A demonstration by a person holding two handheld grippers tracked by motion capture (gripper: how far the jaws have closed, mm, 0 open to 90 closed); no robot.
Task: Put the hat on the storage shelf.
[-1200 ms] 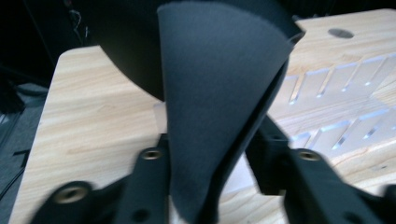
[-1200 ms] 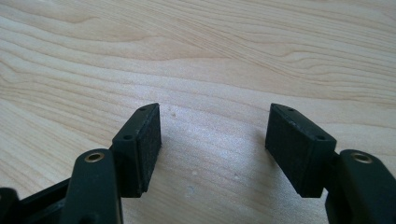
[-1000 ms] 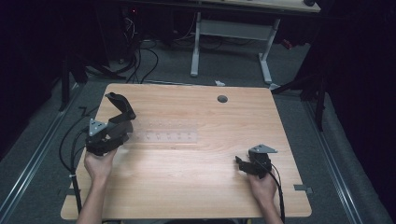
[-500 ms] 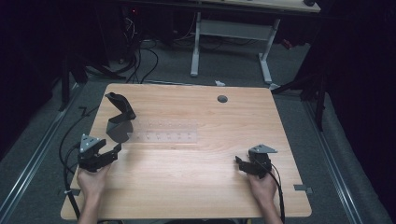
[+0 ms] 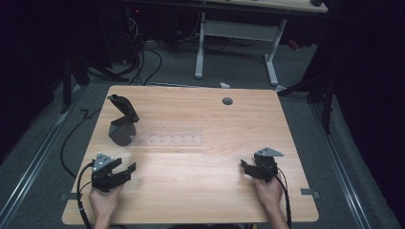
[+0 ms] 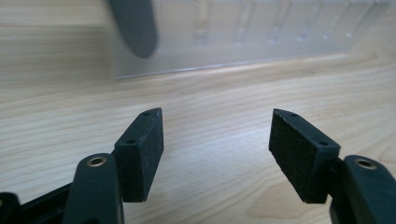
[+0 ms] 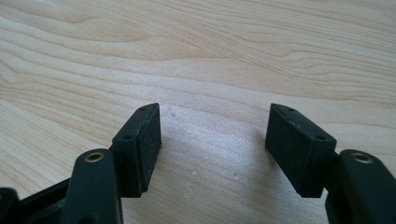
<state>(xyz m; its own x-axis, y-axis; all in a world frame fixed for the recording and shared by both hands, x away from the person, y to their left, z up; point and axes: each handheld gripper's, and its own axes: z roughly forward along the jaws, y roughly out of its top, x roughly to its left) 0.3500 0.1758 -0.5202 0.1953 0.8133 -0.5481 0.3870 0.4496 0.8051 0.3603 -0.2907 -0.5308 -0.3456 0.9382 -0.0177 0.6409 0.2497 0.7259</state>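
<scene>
Standing near the desk's (image 5: 200, 200) far left corner, the black angled stand (image 5: 122, 120) is the thing our left hand has just let go of, and it lies ahead of the left tongs (image 5: 125, 171), up the desk and only slightly to their right, well apart from them. Its base rests at the left end of the clear plastic rack (image 5: 172, 137), whose long axis runs across the desk from left to right; seen from the left tongs, the rack (image 6: 243, 37) stretches along the top with the stand's dark foot (image 6: 133, 25) in front of its left end. We hold the left tongs wide, having just been opening them, with nothing between the pads but bare wood. Our right tongs (image 5: 244, 168) rest near the desk's right front, also spread wide and empty, much farther from the stand than the left. We count one stand, one rack, two tongs.
</scene>
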